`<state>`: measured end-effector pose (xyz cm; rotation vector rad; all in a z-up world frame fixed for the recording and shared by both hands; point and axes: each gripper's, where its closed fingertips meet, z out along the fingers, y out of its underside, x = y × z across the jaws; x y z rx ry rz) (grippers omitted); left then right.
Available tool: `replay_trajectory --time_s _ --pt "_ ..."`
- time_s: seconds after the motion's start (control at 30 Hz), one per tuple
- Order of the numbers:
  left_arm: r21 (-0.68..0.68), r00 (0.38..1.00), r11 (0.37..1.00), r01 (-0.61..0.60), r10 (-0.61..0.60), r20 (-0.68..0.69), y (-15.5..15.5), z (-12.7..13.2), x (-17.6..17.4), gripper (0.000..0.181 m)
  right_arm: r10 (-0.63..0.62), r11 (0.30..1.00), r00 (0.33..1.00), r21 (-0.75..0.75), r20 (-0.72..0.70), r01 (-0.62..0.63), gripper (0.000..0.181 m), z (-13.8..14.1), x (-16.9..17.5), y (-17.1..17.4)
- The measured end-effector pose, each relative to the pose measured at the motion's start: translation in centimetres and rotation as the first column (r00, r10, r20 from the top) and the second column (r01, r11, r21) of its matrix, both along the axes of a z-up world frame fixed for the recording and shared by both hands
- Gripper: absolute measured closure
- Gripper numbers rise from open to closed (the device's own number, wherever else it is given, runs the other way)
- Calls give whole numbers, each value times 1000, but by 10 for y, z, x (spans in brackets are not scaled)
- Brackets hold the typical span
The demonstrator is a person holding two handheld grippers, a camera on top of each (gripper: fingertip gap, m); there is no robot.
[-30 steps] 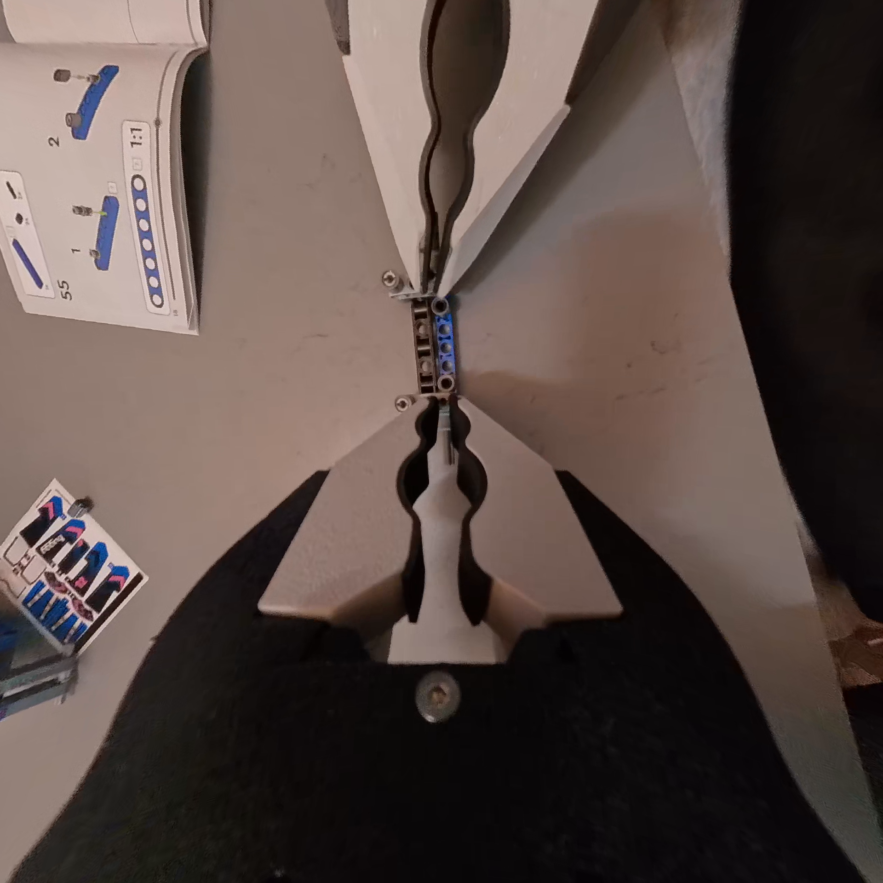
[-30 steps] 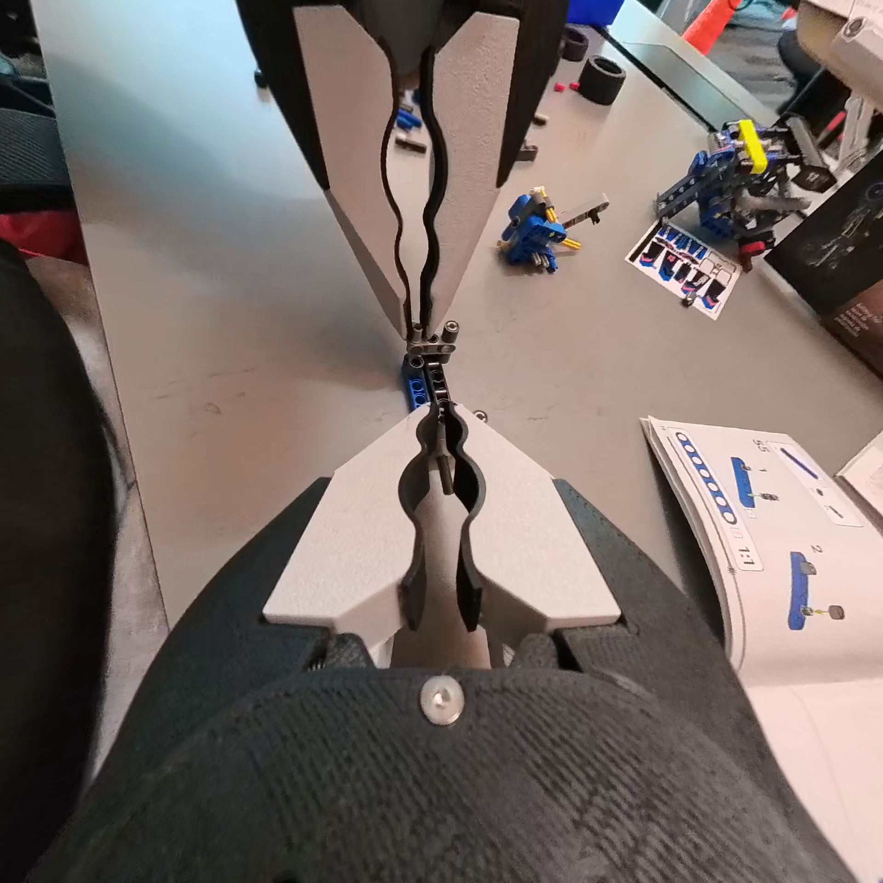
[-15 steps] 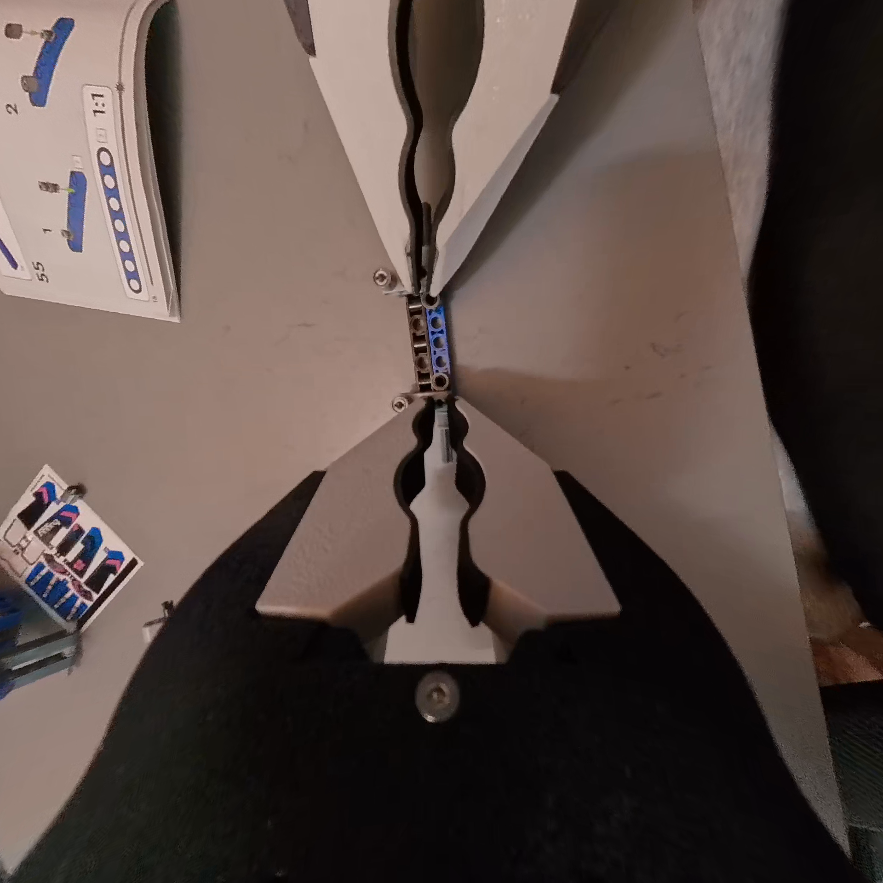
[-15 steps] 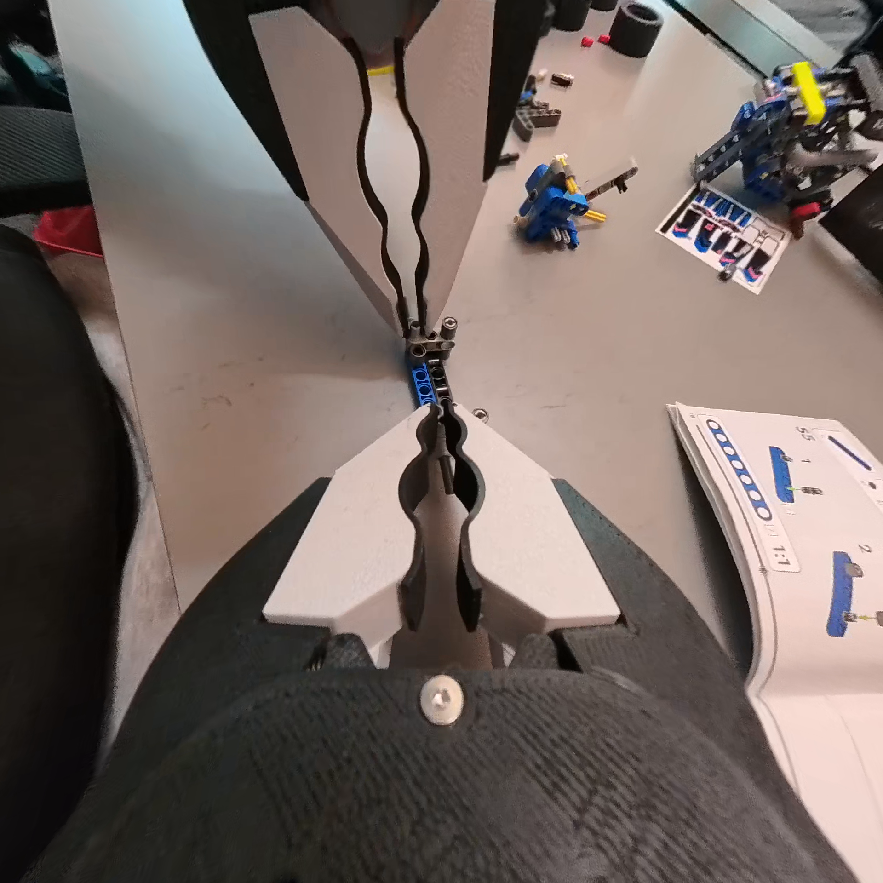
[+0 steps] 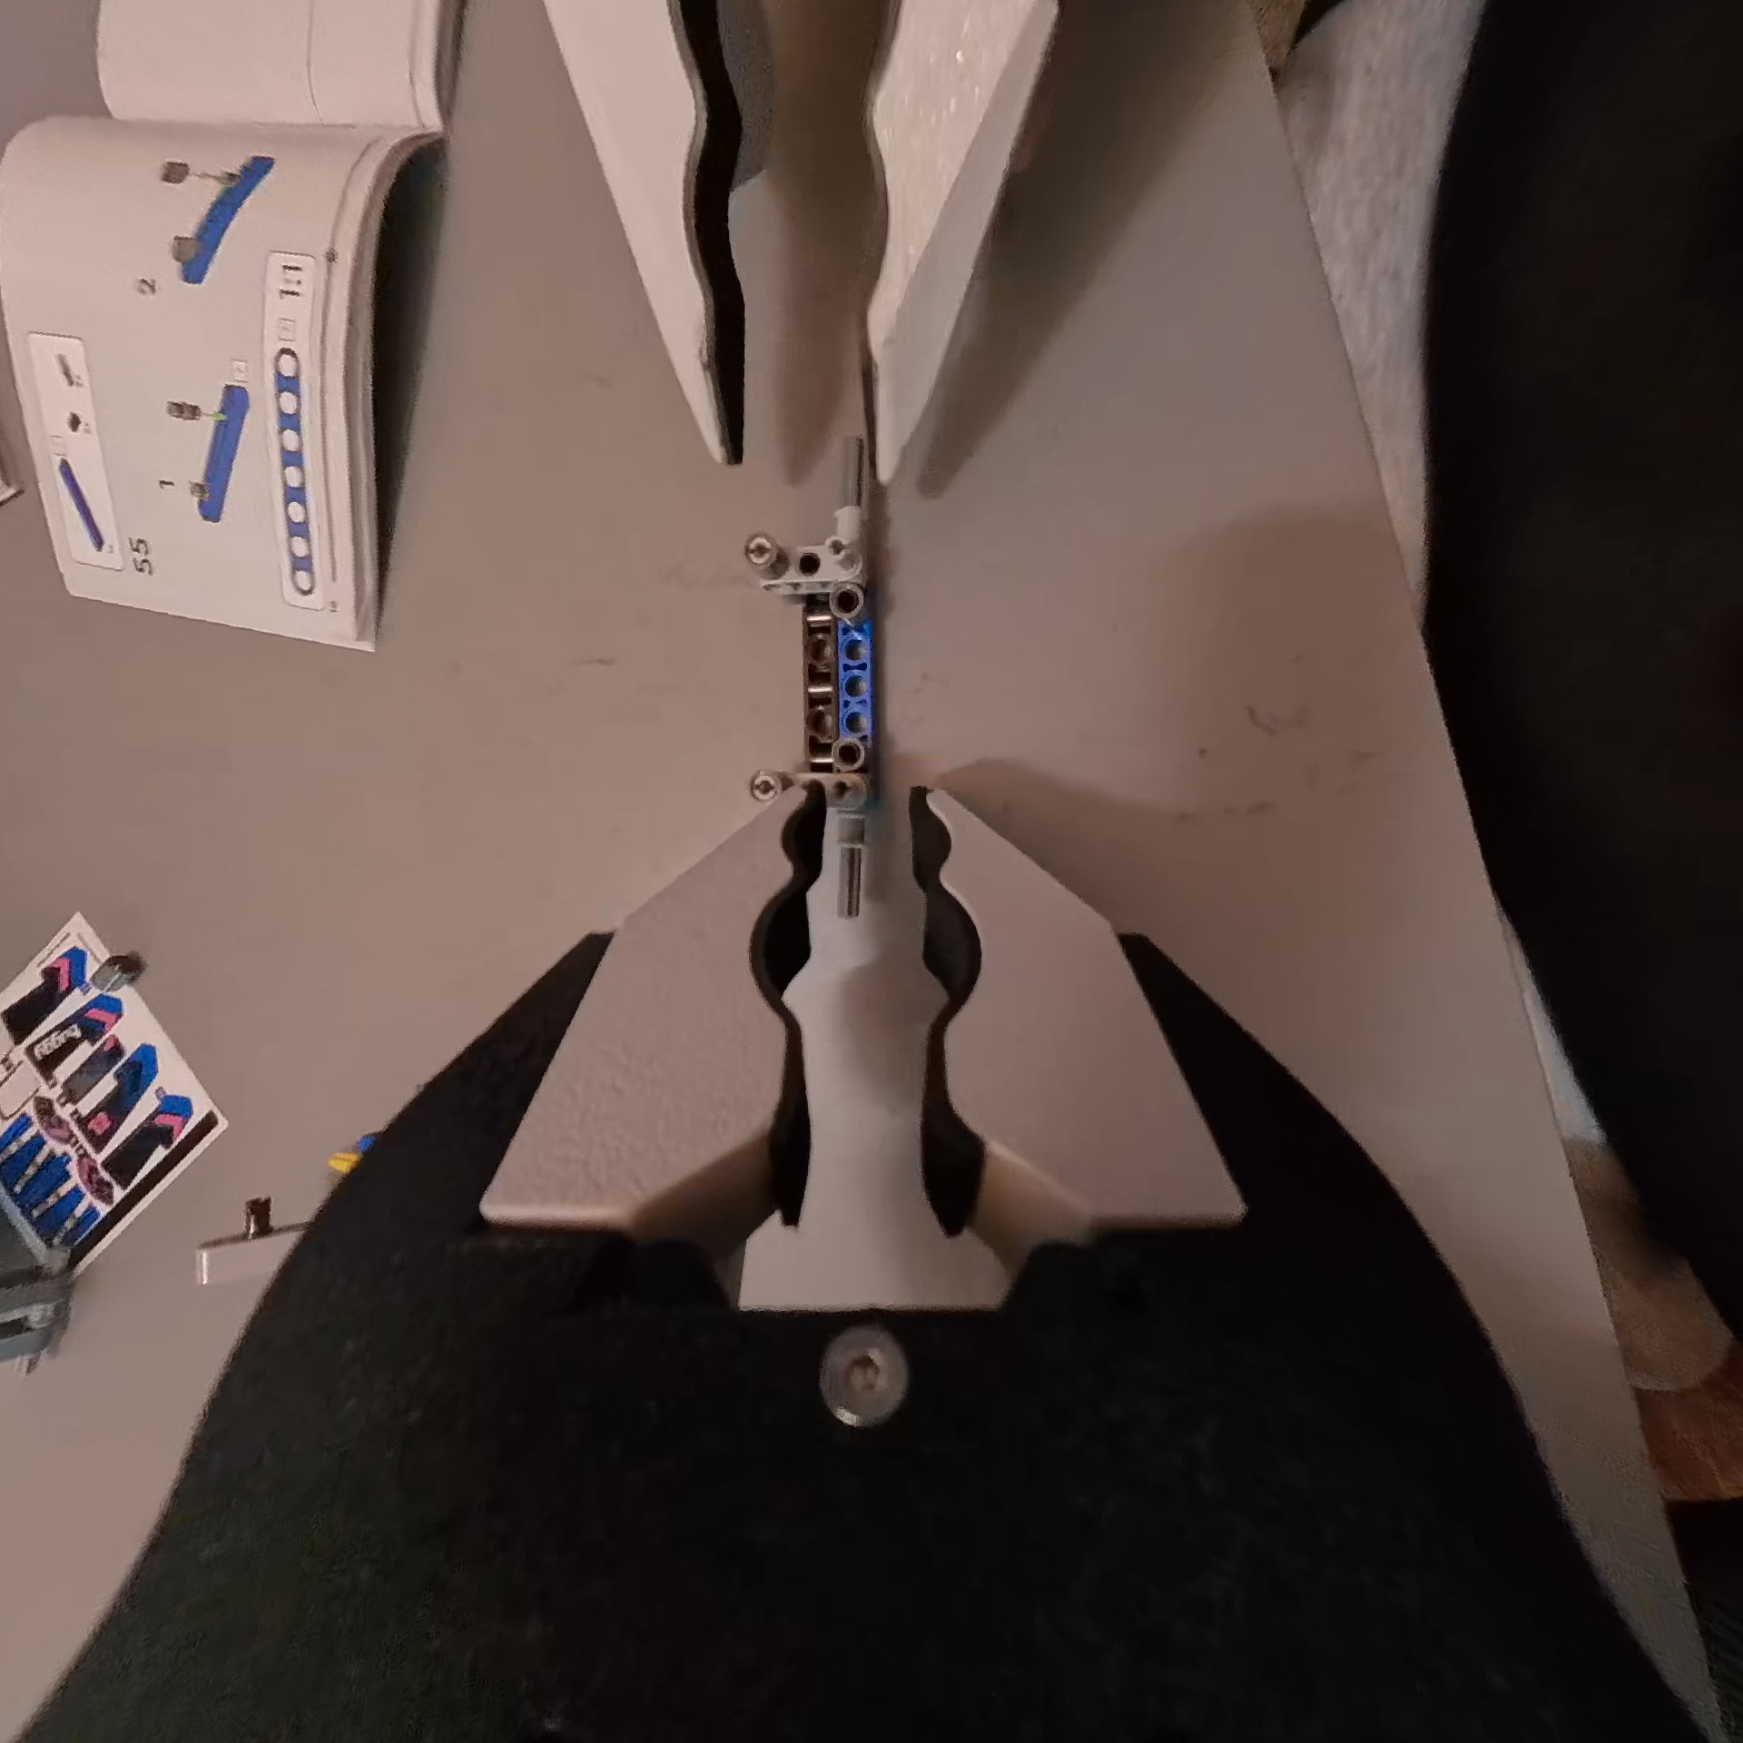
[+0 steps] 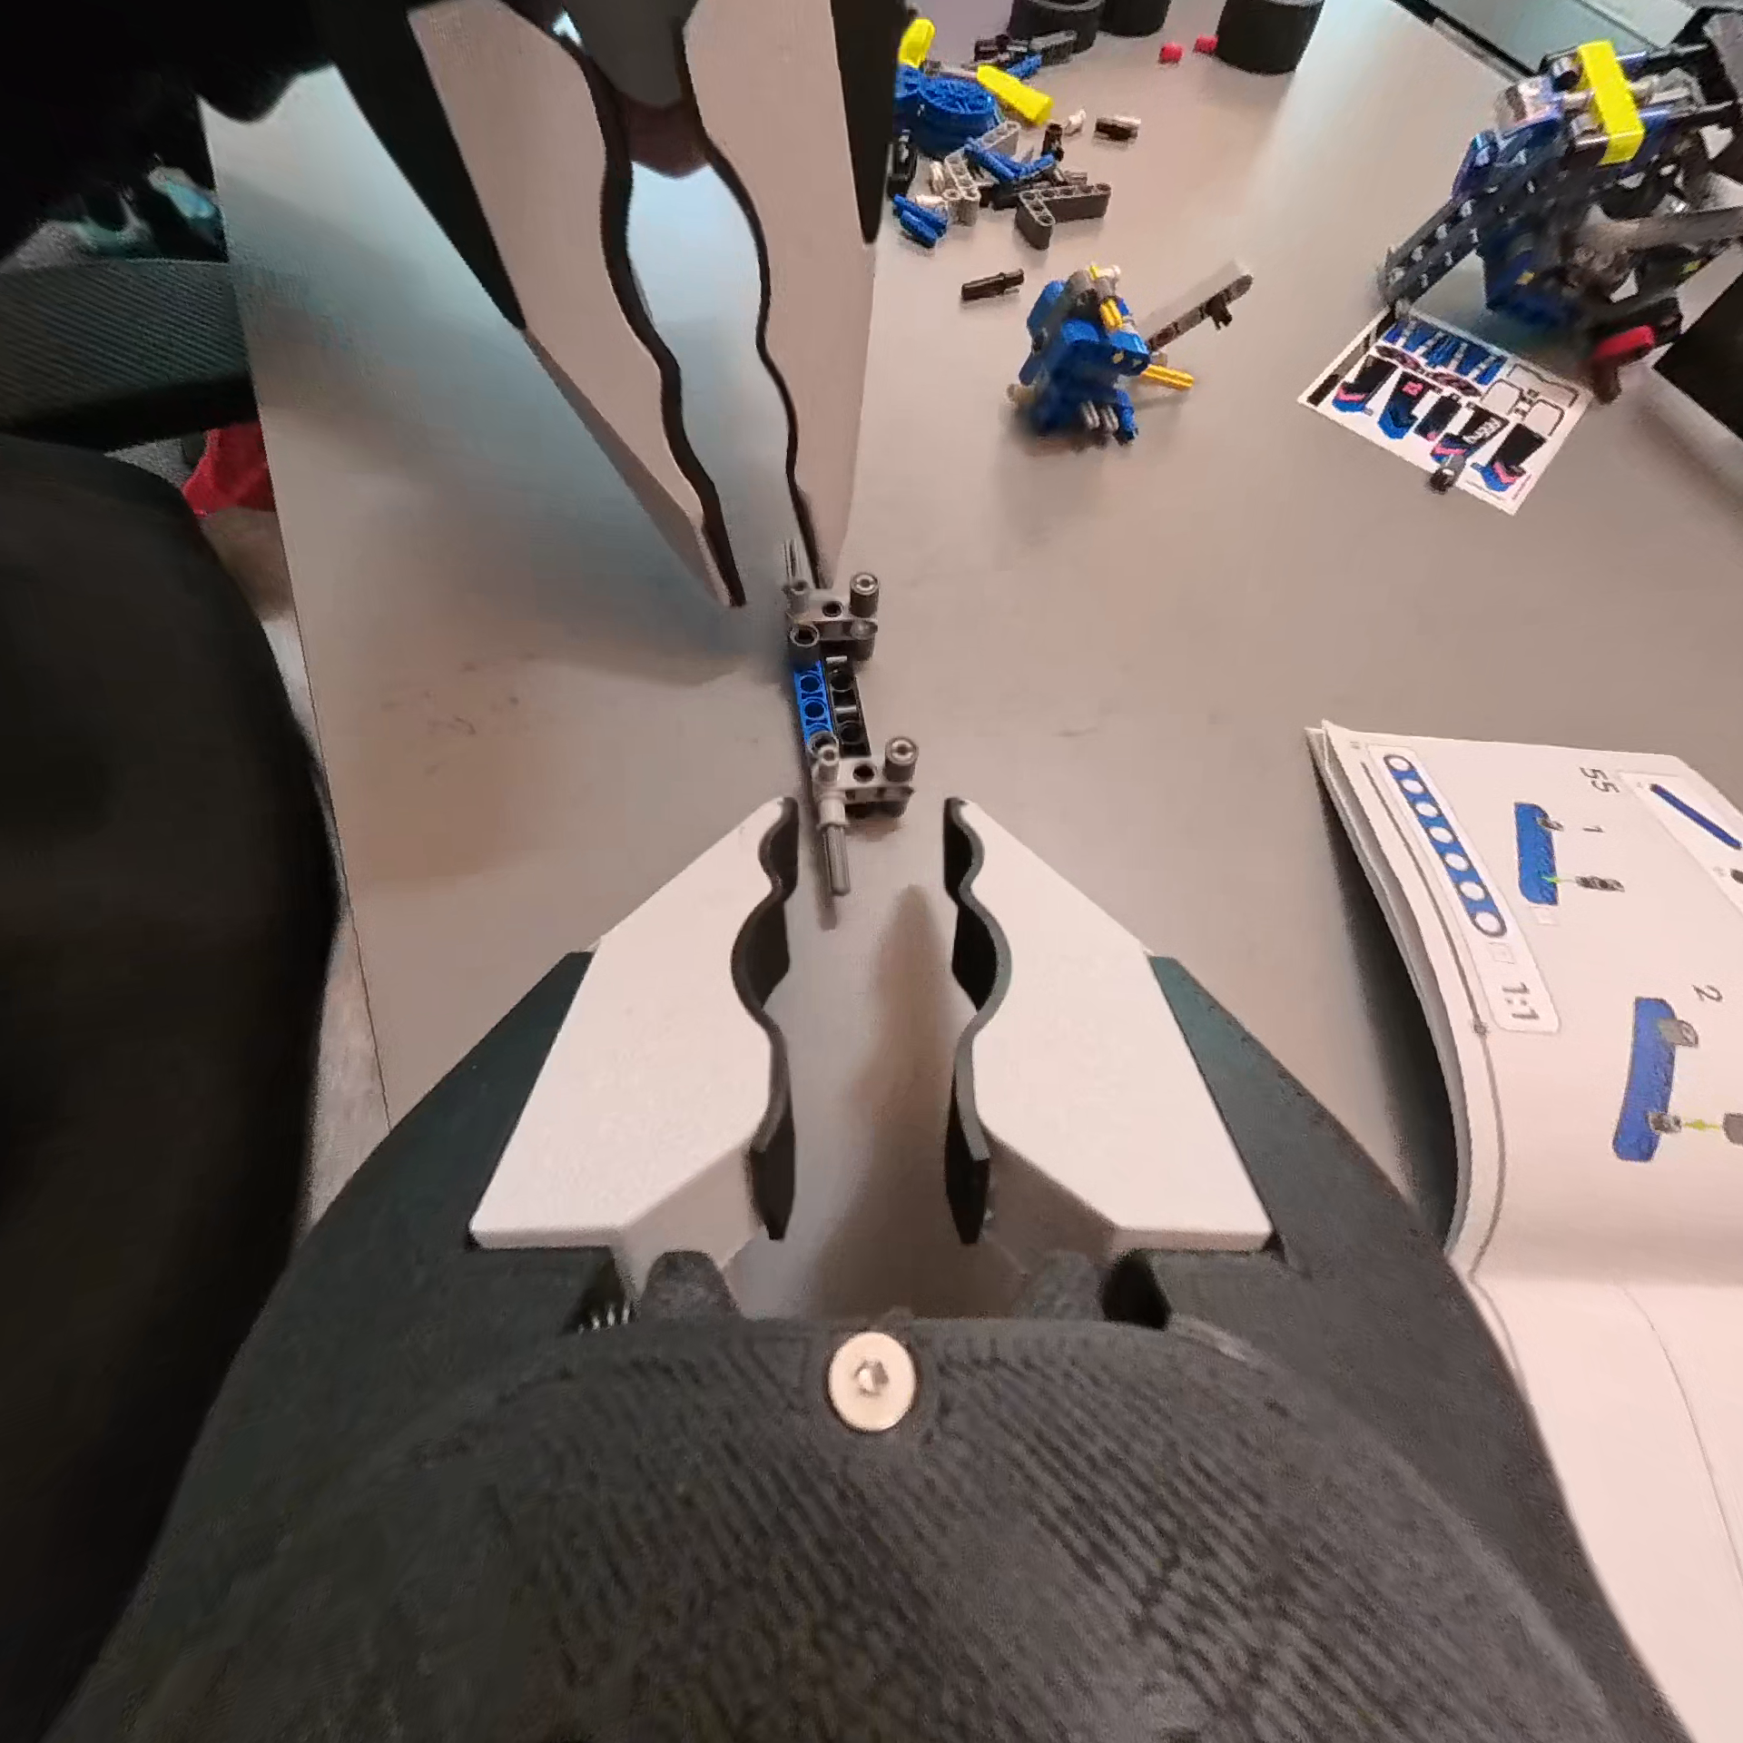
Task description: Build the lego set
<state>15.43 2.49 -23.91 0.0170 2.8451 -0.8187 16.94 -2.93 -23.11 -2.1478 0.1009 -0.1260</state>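
instruction booklet (image 5: 207, 377) | printed numbers, not quoted | sticker sheet (image 6: 1443, 406) | lettering too small

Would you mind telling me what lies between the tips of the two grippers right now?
The small blue-and-black beam assembly lies on the table between the left gripper and right gripper, shown in both wrist views.

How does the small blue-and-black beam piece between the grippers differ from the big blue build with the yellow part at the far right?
The beam piece is flat, slim and lies on the table between the two open grippers; the big build is bulky and stands tall near the table's edge. The beam piece has grey connectors and pins at both ends; the big build carries a yellow part on top and a red part low down. Both are mostly blue and neither is gripped.
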Motion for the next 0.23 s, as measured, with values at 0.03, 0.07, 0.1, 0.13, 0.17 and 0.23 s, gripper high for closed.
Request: replay_trajectory --time_s 0.03,0.07,0.1,0.13,0.17,0.23 --pt "-23 1000 1000 -8 7 -5 0 3 -1 166 -1 1000 1000 5 -3 1 149 1 1 2" --pt "-47 1000 999 -17 16 -16 1 5 -3 165 0 1000 1000 8 -7 0 148 1 2 4" --pt "-70 999 997 -32 30 -25 3 6 -4 165 2 1000 1000 4 -13 -2 146 0 2 6" --pt "-93 998 994 -49 47 -32 5 7 -5 166 3 1000 1000 0 -15 -3 144 0 4 7" --pt "-113 997 991 -69 65 -38 7 8 -4 166 2 1000 1000 -5 -19 -2 142 -1 6 7" --pt "-137 990 981 -138 135 -37 13 5 3 165 23 1000 998 -15 -57 -24 138 -4 5 9"
